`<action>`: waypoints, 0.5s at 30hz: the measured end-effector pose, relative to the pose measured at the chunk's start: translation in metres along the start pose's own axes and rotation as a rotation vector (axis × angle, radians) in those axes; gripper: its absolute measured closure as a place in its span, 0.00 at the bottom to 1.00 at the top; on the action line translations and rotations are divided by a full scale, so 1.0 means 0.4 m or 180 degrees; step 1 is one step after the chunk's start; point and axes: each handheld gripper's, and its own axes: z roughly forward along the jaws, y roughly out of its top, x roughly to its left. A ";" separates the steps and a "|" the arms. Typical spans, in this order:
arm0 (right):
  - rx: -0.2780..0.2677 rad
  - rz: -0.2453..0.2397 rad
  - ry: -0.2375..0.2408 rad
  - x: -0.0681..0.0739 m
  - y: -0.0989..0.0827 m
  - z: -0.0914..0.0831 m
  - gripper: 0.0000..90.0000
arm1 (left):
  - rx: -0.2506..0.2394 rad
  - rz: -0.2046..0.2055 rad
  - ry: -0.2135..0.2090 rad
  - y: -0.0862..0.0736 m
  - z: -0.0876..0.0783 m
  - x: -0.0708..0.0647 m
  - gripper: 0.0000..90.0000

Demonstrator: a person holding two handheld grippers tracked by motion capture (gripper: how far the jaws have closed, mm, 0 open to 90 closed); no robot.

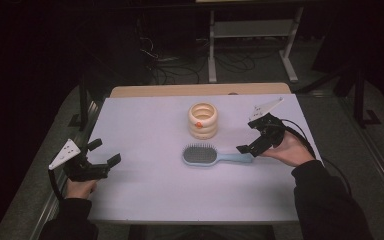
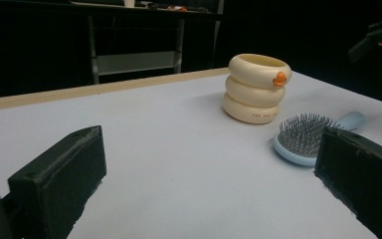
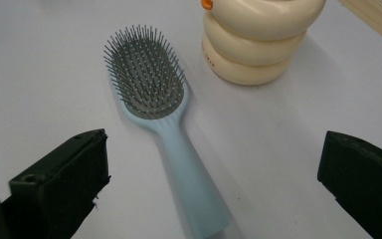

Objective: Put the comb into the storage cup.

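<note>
— Two grippers work over a white desk (image 1: pixel 145 195), the largest thing in view, with a cream ringed holder (image 1: pixel 203 120) standing near its middle and a pale blue hairbrush (image 1: pixel 215 155) lying bristles-up just in front of it.

— And the grippers themselves?

— The right gripper (image 1: pixel 254 141) hangs released over the end of the brush handle, jaws spread wide to either side of it and holding nothing. The left gripper (image 1: pixel 104 153) hovers at the desk's left edge, well apart from both things, also released and empty.

— What could go wrong?

— Judging from the narrow, smooth handle, a closing pinch near its tip may let the heavier head swing down or slip free. Swung forward, it could knock the holder, which stands close by.

— Anything inside the holder?

— Its open top shows a hollow, but whether anything lies in it cannot be told. An orange dot (image 2: pixel 279 78) marks its rim.
</note>
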 end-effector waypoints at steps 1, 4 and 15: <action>0.0007 -0.0011 0.0007 0.000 0.001 0.003 0.00 | -0.0003 -0.0001 -0.0002 0.000 0.000 -0.001 0.00; 0.0042 -0.0035 0.0026 0.000 0.006 0.015 0.00 | -0.0002 0.0005 0.0003 0.000 0.001 -0.001 0.00; 0.0201 -0.0100 0.0102 0.003 0.021 0.065 0.00 | -0.0013 -0.0002 -0.0003 0.000 0.000 0.001 0.00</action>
